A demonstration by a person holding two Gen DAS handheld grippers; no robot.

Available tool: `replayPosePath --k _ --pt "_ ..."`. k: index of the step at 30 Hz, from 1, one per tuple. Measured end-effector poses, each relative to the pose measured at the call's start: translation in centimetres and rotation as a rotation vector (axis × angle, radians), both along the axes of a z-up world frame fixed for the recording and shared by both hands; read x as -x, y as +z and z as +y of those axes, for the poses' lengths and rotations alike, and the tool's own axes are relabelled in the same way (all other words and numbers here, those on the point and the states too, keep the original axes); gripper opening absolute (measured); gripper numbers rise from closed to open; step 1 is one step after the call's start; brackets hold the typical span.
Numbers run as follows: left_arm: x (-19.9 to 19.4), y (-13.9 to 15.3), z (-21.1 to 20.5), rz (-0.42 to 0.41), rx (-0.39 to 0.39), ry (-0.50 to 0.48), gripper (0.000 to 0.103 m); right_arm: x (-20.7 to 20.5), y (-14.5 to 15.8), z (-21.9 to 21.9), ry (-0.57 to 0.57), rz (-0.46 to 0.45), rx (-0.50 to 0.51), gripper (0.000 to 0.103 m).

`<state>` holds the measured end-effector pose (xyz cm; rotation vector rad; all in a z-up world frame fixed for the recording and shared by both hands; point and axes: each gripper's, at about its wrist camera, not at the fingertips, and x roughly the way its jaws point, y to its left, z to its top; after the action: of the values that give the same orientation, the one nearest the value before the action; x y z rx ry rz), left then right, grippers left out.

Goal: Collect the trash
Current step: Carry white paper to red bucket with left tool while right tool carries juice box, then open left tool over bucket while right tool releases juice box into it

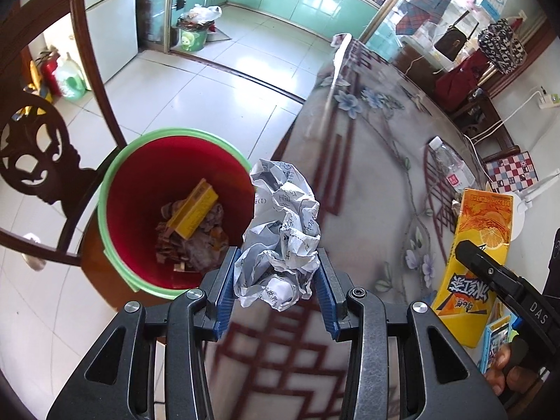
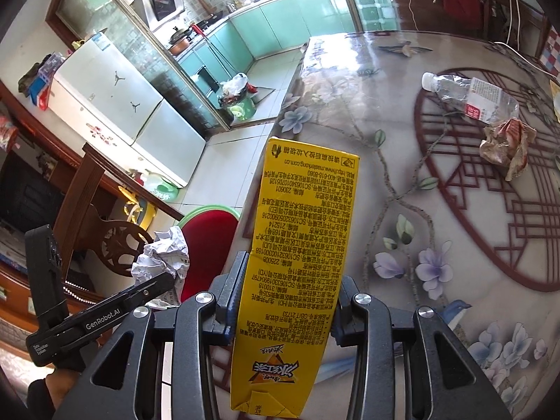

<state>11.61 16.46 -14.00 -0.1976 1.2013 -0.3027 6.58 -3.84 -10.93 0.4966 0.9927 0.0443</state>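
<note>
Gripping a crumpled paper ball between its blue pads, the left gripper hangs at the table's edge, just beside a red bin with a green rim. The bin stands on the floor by a dark wooden chair and already holds a yellow box on brown scraps. The right gripper is clenched on a yellow drink carton, its long side running forward over the table's edge, with the bin partly hidden behind it. On the table, well apart from both grippers, lie an empty plastic bottle on its side and, touching its base, a crumpled wrapper.
</note>
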Motion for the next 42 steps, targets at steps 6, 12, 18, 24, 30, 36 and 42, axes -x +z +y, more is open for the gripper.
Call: replayPosePath --k 6,12,18,24,30,36,42 --pt "-0.4 -0.4 2.4 0.009 0.001 0.018 0.039 -1.0 0.1 2.8 0.030 0.001 0.007 0.037" --pt "-1.1 -0.8 4.7 0.014 0.002 0.044 0.039 -2.2 0.0 5.4 0.073 0.005 0.015 0.037" --pt "-1.6 -1.6 6.7 0.033 -0.012 0.075 0.039 -3.2 0.0 8.2 0.118 0.005 0.014 0.037" --pt "-2.1 -2.3 8.2 0.049 -0.018 0.098 0.040 -4.5 -0.6 10.7 0.166 0.017 0.018 0.037" --pt "-2.9 -3.3 9.1 0.082 -0.024 0.106 0.040 -6.0 -0.9 12.5 0.219 0.024 0.028 0.037" --pt "-3.9 -3.6 9.3 0.093 -0.020 0.109 0.040 -7.4 -0.9 13.7 0.254 0.029 0.042 0.037" --pt "-4.7 -3.8 9.4 0.099 -0.020 0.114 0.041 -8.3 -1.1 14.7 0.282 0.037 0.054 0.037"
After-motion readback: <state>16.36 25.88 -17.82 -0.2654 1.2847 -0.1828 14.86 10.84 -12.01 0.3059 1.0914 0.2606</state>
